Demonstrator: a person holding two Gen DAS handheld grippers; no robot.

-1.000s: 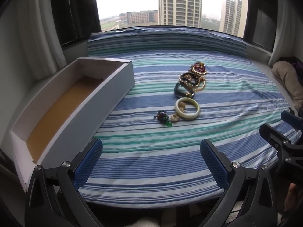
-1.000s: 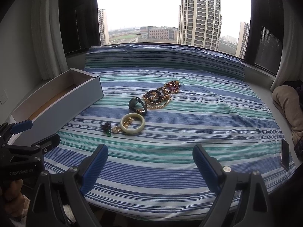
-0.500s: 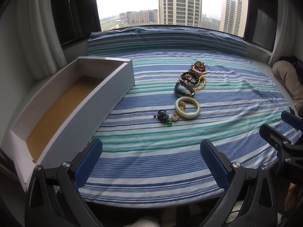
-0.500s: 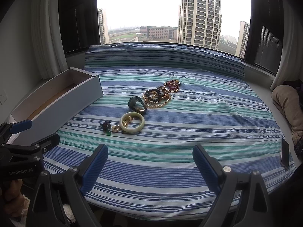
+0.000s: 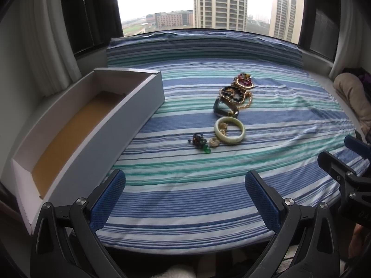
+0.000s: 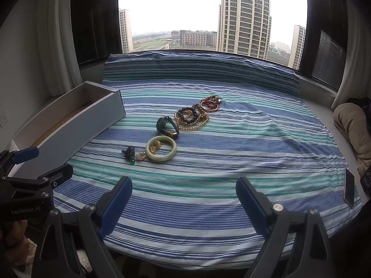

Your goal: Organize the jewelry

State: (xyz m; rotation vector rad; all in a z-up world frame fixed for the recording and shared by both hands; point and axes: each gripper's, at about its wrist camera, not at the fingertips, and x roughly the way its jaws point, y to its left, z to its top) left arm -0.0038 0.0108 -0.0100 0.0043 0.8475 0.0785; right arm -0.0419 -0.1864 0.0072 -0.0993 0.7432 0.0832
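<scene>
Nothing has moved in the last second: box (image 5: 81,125) on the cloth's (image 5: 208,197) left edge holds nothing, jewelry (image 5: 228,113) lies mid-cloth. Left gripper (image 5: 185,197) and right gripper (image 6: 184,199) hover spread wide, unloaded. Sorting not started.

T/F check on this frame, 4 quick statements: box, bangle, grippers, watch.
1. The white box holds jewelry. False: only its brown floor shows.
2. The pale bangle lies flat on the striped cloth. True.
3. The right gripper is shut on the bangle. False: it is open, well short of the jewelry.
4. The dark watch lies between the bangle and the bead bracelets. True.
</scene>
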